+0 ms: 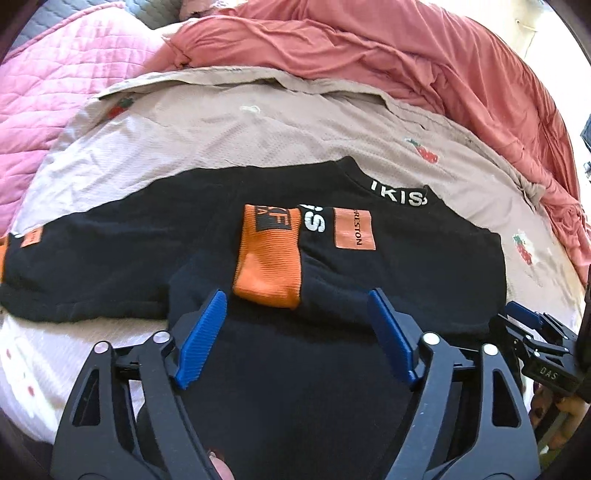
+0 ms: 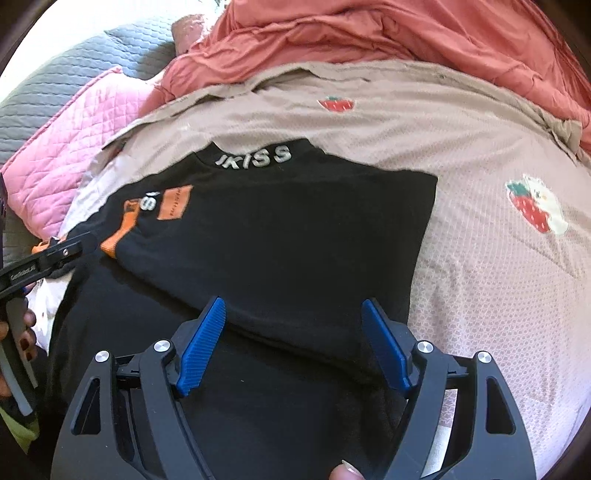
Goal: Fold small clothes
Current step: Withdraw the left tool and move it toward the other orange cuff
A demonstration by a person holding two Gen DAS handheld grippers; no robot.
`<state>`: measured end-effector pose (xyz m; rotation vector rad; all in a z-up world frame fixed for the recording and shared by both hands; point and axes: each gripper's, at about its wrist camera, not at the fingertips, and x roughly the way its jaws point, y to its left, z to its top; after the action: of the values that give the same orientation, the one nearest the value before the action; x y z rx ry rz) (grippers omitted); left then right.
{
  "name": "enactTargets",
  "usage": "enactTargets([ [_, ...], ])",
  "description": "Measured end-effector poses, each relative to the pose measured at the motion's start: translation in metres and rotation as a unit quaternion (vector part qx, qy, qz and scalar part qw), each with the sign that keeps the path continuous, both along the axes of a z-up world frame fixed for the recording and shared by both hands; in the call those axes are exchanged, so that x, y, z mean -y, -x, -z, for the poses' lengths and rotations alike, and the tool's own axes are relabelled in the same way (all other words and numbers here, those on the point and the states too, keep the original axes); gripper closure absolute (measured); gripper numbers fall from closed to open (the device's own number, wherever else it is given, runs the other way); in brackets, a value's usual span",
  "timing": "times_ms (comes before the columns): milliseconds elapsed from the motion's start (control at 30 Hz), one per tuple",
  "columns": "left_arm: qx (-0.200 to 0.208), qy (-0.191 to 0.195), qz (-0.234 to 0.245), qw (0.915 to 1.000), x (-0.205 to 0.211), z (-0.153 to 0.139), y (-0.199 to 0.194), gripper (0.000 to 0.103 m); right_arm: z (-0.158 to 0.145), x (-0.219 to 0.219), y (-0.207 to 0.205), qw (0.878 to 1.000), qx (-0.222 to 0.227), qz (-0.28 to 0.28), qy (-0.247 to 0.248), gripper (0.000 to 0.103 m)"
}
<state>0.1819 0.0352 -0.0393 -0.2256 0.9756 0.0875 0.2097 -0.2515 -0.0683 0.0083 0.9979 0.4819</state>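
Note:
A small black top (image 1: 406, 273) with white lettering on its collar lies flat on a beige strawberry-print sheet (image 1: 221, 140); it also shows in the right wrist view (image 2: 295, 236). One sleeve is folded in across the body, its orange cuff (image 1: 267, 258) lying on the chest beside an orange patch (image 1: 354, 229). My left gripper (image 1: 297, 299) is open and empty, just above the top's lower part near the cuff. My right gripper (image 2: 293, 308) is open and empty over the folded right side of the top. The cuff shows at the left there (image 2: 125, 229).
A crumpled coral blanket (image 1: 406, 62) lies along the far side of the bed, also in the right wrist view (image 2: 369, 33). A pink quilted pillow (image 1: 48, 103) and a grey quilt (image 2: 55, 81) lie at the far left. The sheet (image 2: 498, 277) extends to the right of the top.

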Motion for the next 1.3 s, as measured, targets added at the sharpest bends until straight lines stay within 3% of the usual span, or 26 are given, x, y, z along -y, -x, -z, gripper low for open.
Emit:
enactTargets([
  [33, 0.003, -0.003, -0.004, 1.0000, -0.001, -0.004, 0.005, 0.030, -0.003, 0.000, 0.002, 1.000, 0.005, -0.002, -0.001, 0.024],
  [100, 0.005, -0.003, -0.009, 0.9999, -0.004, -0.010, 0.011, 0.024, -0.007, 0.001, 0.004, 1.000, 0.015, 0.001, -0.004, 0.004],
  [467, 0.020, -0.024, -0.030, 0.9991, -0.022, -0.031, 0.042, 0.010, -0.032, -0.001, 0.026, 0.997, 0.075, -0.001, 0.000, 0.005],
  [933, 0.039, -0.039, -0.049, 0.9972, -0.053, -0.035, 0.064, 0.010, -0.056, -0.041, 0.075, 0.991, 0.134, -0.006, -0.017, 0.005],
  [1300, 0.051, -0.019, -0.094, 0.9941, -0.096, -0.033, 0.078, 0.010, -0.057, -0.102, 0.112, 0.990, 0.128, -0.063, 0.003, 0.005],
])
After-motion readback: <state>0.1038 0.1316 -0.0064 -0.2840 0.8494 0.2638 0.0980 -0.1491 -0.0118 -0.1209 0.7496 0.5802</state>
